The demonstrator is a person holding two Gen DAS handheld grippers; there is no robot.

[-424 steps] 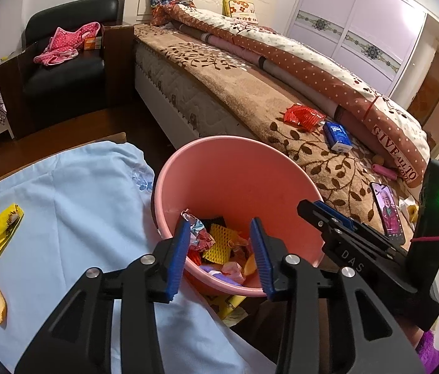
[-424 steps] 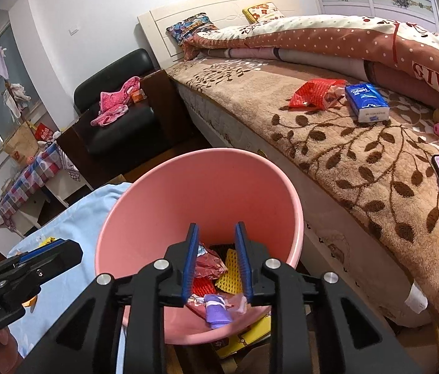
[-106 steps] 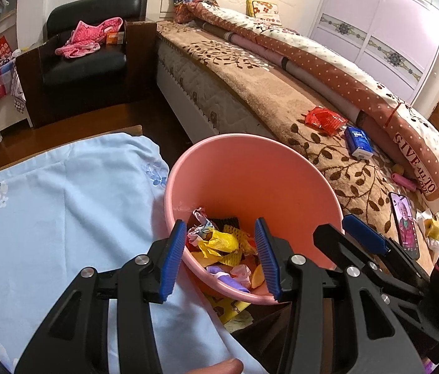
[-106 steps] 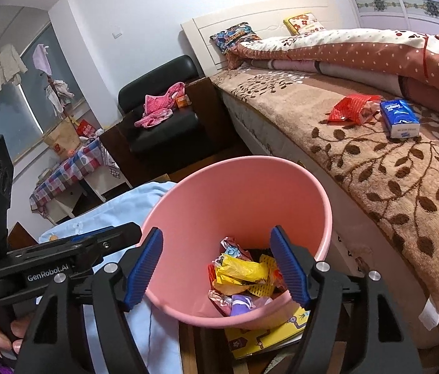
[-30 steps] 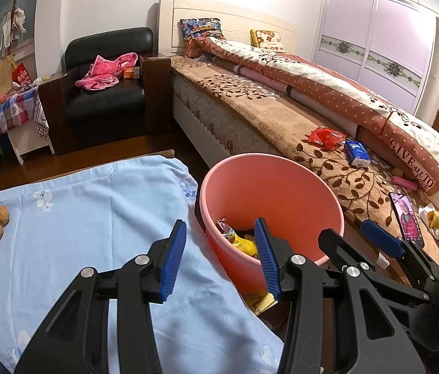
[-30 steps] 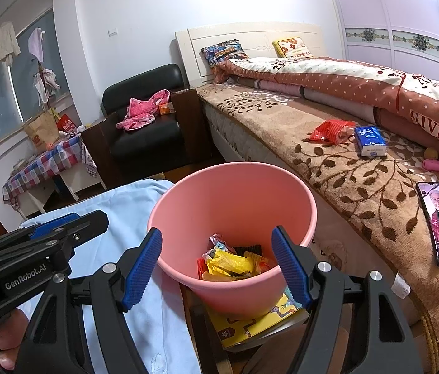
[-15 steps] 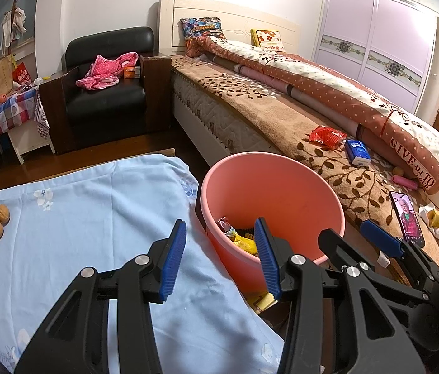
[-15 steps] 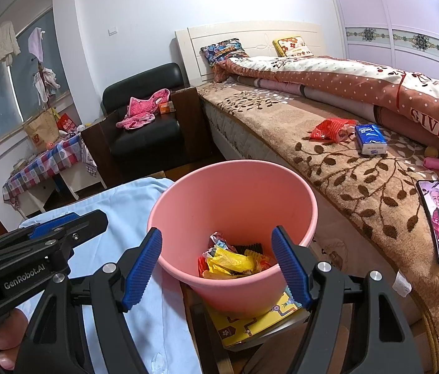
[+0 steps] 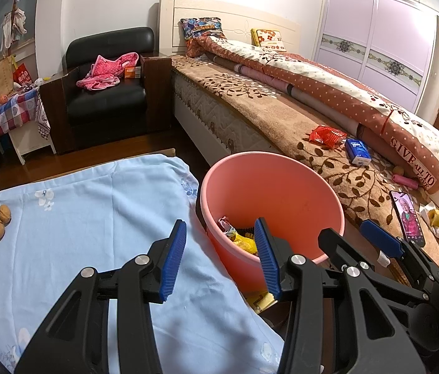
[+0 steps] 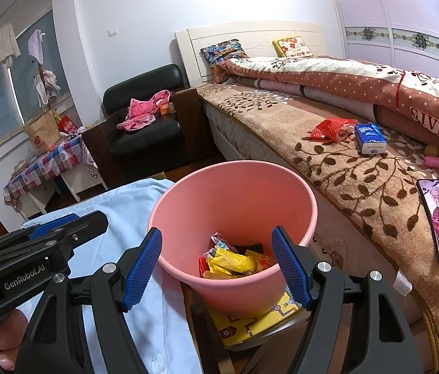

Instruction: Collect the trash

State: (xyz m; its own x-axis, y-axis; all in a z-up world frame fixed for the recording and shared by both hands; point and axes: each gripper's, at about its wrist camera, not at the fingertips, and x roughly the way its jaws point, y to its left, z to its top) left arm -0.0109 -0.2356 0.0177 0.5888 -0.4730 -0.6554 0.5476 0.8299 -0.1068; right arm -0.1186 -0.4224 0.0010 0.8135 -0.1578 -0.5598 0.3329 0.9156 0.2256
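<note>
The bed (image 9: 281,115) filled the right side of the room, its near edge running just beside the pink bucket (image 9: 281,187). On its brown leaf-patterned cover lay a red wrapper (image 9: 325,135), a blue tissue pack (image 9: 357,152) and a phone (image 9: 408,218), all well apart from both tools. A black armchair (image 9: 107,93) stood at the head end of the bed, with open wooden floor between it and the tabletop.

The tabletop (image 9: 79,218), covered with a light blue cloth, occupied the left foreground. Its right edge met the bucket wall; its far edge ended short of the armchair. Most of the cloth surface was bare. Two walnuts (image 9: 0,221) lay touching one another near the left edge.

The bucket stood upright between tabletop and bed, resting on a yellow printed sheet (image 10: 257,318). The trash (image 10: 235,261), a pile of yellow and red wrappers, lay in the bucket bottom.

The left tool (image 9: 219,255) was held above the tabletop's right edge, jaws set wide and empty, its right finger overlapping the bucket's near rim in the left wrist view. The right tool (image 10: 216,271) was held above the bucket's near rim, jaws set wide and empty, straddling the bucket opening in the right wrist view. The trash lay below and ahead of both tools, touching neither.
</note>
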